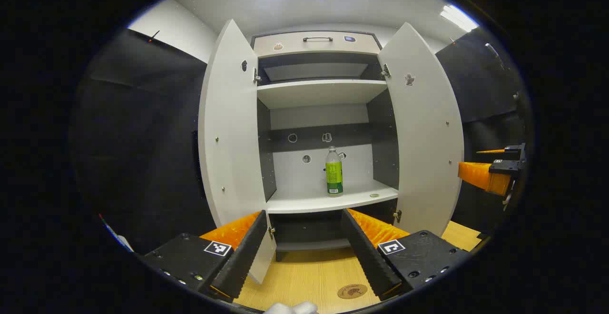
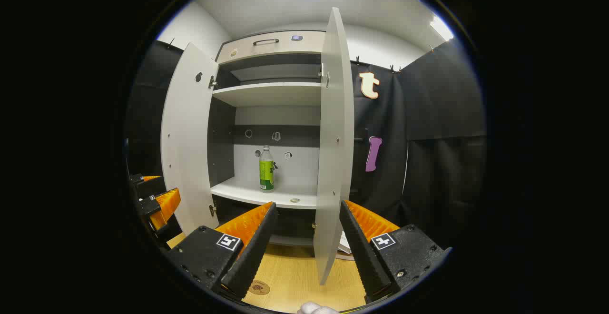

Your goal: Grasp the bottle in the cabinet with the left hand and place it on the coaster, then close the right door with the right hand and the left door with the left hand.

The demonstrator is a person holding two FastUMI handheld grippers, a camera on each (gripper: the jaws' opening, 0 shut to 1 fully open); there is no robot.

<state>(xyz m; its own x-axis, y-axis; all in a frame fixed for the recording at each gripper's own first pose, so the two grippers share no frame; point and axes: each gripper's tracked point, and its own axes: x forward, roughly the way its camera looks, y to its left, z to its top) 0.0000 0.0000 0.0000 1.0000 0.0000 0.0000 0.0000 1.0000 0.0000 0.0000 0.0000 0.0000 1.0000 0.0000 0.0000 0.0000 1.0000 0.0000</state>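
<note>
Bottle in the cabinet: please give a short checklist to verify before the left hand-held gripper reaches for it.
1. Both doors, left door and right door, open: ok.
2. Bottle upright on the shelf: ok.
3. Left hand-held gripper open, empty: ok.
4. Path to the bottle free: ok.
5. Coaster bare on the table: ok.
6. Right hand-held gripper open, clear of the path: ok.
</note>
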